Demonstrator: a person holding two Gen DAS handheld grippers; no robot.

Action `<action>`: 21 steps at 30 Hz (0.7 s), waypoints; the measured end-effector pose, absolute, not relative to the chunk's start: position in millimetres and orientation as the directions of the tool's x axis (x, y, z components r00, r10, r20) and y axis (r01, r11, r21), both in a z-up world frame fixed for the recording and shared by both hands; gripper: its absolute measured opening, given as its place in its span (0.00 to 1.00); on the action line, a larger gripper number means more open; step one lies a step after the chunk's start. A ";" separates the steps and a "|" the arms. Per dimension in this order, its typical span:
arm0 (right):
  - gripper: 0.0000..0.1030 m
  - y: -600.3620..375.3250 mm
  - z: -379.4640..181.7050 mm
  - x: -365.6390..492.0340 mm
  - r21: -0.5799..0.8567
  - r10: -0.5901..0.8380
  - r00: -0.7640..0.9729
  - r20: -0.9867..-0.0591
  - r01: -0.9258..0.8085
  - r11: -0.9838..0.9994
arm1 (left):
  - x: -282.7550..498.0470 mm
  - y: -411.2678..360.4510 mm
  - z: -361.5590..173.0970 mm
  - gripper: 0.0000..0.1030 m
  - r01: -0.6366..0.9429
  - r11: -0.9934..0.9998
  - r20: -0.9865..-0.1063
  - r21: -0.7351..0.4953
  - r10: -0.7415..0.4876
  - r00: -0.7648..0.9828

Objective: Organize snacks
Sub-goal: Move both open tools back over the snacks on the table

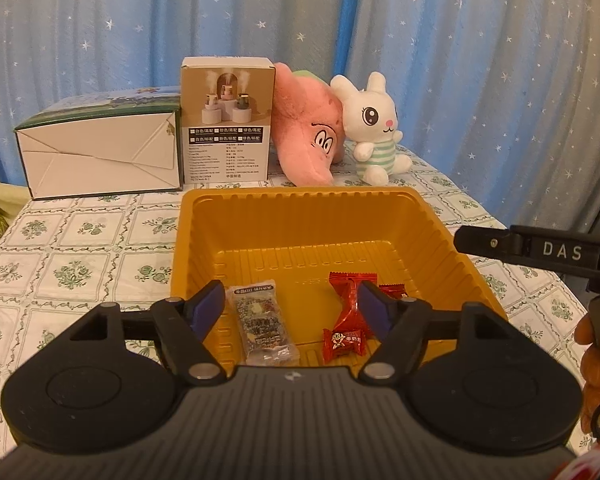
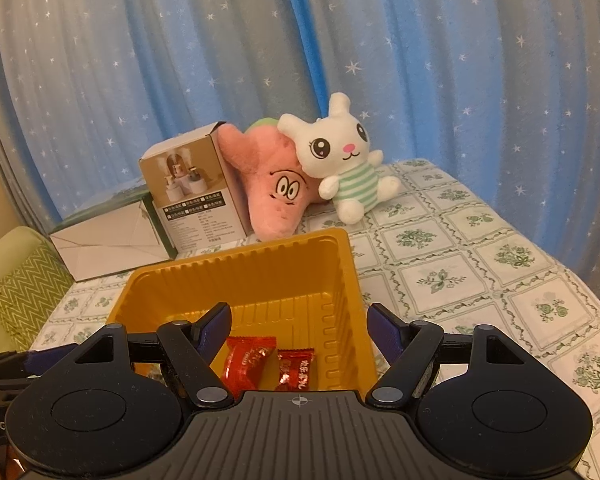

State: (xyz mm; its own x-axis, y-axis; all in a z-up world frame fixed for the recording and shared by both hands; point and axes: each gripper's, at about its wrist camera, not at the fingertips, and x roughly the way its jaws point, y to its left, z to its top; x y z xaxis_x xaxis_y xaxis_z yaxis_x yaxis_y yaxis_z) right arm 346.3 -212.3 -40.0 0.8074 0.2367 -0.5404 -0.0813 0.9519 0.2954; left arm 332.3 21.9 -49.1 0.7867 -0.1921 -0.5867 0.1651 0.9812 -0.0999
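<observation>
We hold both tongs wide and empty, the left gripper and right gripper over the yellow tray. Inside lie a clear snack bar at seven o'clock and red candies at five o'clock, so sorting looks well along. Beyond, at twelve o'clock, sit boxes and plush toys; we see no loose snacks.

Open above gold tray; bare tablecloth right; boxes, plush toys block far side.

"DAS" on right gripper.
</observation>
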 end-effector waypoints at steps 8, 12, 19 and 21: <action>0.74 -216.1 -38.9 329.8 0.245 0.210 0.804 -0.557 -0.083 0.966 | 302.7 27.4 -45.8 0.86 0.144 0.984 -0.575 -0.102 -0.176 0.799; 0.87 -221.6 -35.2 315.5 0.237 0.198 0.810 -0.553 -0.075 0.969 | 280.7 31.1 -42.7 0.95 0.132 0.986 -0.563 -0.102 -0.167 0.809; 0.89 -229.8 -24.6 276.4 0.236 0.195 0.814 -0.547 -0.074 0.969 | 238.4 33.4 -39.1 1.00 0.110 0.991 -0.557 -0.081 -0.136 0.820; 0.89 -231.4 -22.6 260.8 0.240 0.198 0.815 -0.545 -0.075 0.968 | 224.8 33.2 -38.2 1.00 0.114 0.990 -0.553 -0.083 -0.141 0.821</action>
State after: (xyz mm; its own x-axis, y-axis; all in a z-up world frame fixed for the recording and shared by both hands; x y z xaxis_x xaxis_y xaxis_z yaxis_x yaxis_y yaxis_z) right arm 260.8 -231.4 -22.6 0.8146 0.1984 -0.5451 -0.0750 0.9678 0.2402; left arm 224.8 33.2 -38.2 0.8211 -0.1407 -0.5532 0.1136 0.9900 -0.0833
